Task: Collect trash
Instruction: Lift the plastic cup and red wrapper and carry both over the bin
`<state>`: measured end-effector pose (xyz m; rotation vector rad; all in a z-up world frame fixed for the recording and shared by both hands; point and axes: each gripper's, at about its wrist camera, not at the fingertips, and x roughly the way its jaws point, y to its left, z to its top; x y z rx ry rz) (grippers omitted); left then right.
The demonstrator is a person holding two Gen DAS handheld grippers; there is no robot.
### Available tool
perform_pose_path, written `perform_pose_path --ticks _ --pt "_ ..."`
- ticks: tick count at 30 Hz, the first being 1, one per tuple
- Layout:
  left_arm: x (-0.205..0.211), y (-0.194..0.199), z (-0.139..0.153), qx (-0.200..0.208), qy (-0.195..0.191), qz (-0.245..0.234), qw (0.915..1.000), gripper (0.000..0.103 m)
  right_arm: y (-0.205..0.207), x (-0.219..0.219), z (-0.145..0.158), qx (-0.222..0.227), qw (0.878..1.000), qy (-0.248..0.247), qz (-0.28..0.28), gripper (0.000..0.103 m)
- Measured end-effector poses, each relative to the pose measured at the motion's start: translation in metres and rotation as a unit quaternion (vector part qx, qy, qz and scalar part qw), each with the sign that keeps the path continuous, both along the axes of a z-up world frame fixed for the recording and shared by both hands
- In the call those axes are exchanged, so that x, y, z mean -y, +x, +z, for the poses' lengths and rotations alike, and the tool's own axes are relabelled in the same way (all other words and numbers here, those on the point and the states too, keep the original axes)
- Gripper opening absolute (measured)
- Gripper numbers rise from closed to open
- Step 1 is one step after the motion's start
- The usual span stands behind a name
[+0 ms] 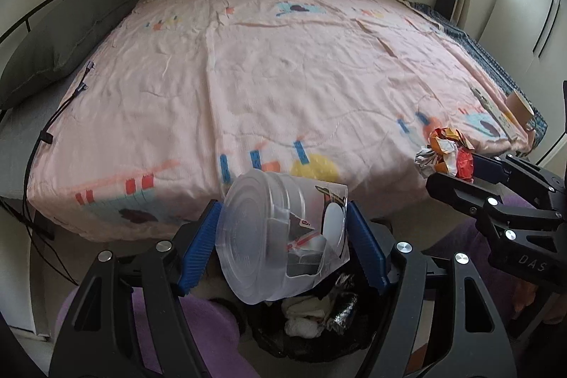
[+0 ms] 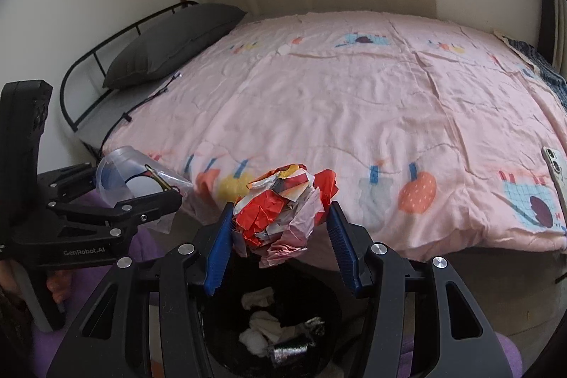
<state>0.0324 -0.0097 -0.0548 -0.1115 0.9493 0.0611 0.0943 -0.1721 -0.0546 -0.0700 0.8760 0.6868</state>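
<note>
My left gripper (image 1: pixel 283 247) is shut on a clear plastic container (image 1: pixel 276 232), tilted, held over a black trash bin (image 1: pixel 294 339) that holds white tissues and foil. My right gripper (image 2: pixel 280 243) is shut on a crumpled red, white and orange wrapper (image 2: pixel 283 204) and holds it above the same bin (image 2: pixel 273 332). The wrapper also shows in the left wrist view (image 1: pixel 446 154), and the container in the right wrist view (image 2: pixel 131 179), held by the left gripper (image 2: pixel 134 204). Both grippers hover side by side at the bed's near edge.
A bed with a pink patterned cover (image 1: pixel 269 69) fills the view beyond the bin. A dark pillow (image 1: pixel 67 34) lies at its left. A phone (image 2: pixel 556 172) and a paper cup (image 1: pixel 519 103) lie at the bed's right. A black cable (image 1: pixel 53 116) runs along the left edge.
</note>
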Motion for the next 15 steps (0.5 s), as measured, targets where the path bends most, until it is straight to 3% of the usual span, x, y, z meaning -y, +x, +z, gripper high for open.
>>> perform_pose_path --ticks 8,15 --pt "0.015 -0.002 -0.04 -0.104 0.002 -0.019 0.9944 0.071 0.002 -0.009 -0.044 -0.092 0.995 -0.048 0.002 0.049" --pt "0.023 -0.002 -0.088 -0.204 -0.002 -0.035 0.9783 0.071 0.012 -0.007 -0.1 -0.206 0.975 -0.074 -0.023 0.049"
